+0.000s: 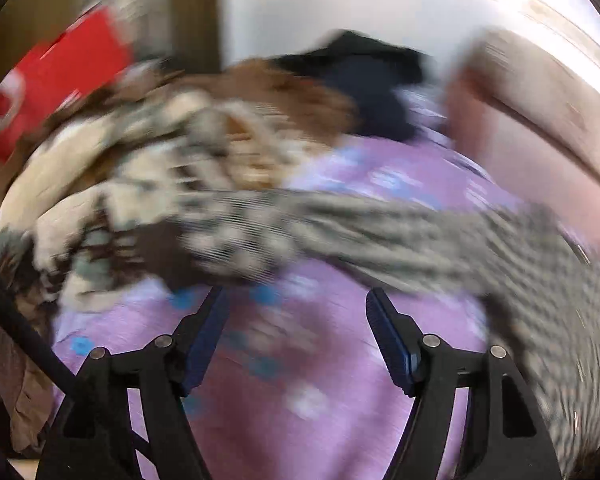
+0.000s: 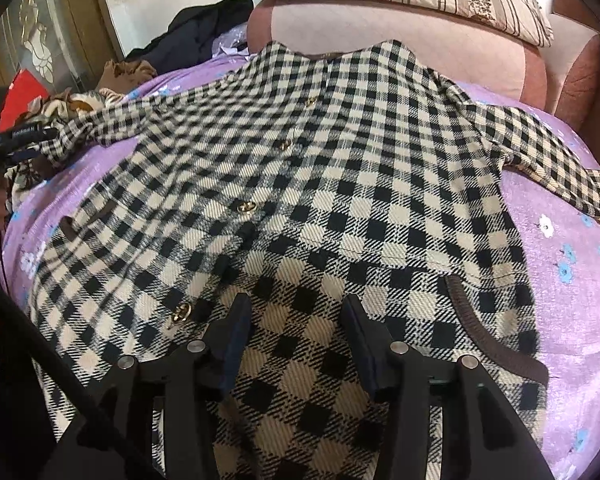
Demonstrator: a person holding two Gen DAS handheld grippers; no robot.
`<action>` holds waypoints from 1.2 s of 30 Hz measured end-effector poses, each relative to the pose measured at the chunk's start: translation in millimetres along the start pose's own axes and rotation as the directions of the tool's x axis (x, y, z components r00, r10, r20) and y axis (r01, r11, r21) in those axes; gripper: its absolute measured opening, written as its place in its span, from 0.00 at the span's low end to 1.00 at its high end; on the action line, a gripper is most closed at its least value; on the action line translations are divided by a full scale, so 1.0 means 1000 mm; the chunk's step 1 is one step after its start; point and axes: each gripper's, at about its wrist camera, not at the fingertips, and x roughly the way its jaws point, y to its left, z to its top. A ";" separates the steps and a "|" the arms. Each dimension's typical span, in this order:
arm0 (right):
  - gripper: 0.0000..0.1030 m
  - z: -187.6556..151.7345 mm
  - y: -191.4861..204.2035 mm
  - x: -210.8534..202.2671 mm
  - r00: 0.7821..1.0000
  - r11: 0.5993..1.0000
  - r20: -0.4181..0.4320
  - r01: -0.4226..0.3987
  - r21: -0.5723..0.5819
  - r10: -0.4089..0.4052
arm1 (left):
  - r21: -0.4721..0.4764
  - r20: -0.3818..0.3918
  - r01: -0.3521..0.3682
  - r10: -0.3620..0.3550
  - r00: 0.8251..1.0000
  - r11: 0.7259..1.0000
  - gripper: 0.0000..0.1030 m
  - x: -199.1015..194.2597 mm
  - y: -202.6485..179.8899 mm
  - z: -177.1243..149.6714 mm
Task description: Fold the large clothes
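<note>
Black-and-cream checked button-front coat (image 2: 300,184) lies spread flat on purple floral bedsheet (image 2: 572,280). Right gripper (image 2: 296,320) over its hem, fingers apart, empty. Left gripper (image 1: 296,312) fingers apart, empty, view blurred.

Heavily blurred view. The left gripper (image 1: 296,300) has its jaws spread apart, holding nothing, above a purple flowered bedsheet (image 1: 320,420). Ahead of the fingertips stretches a checked sleeve (image 1: 400,232), with heaped clothes (image 1: 140,168) ahead-left.

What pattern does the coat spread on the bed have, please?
Black-and-cream check on the coat, clearest in the right wrist view.
</note>
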 end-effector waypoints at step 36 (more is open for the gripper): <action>0.60 0.004 0.011 0.022 0.997 0.997 0.060 0.045 -0.068 -0.040 | -0.171 0.126 -0.037 0.059 0.990 0.985 0.10 -0.011 0.045 0.059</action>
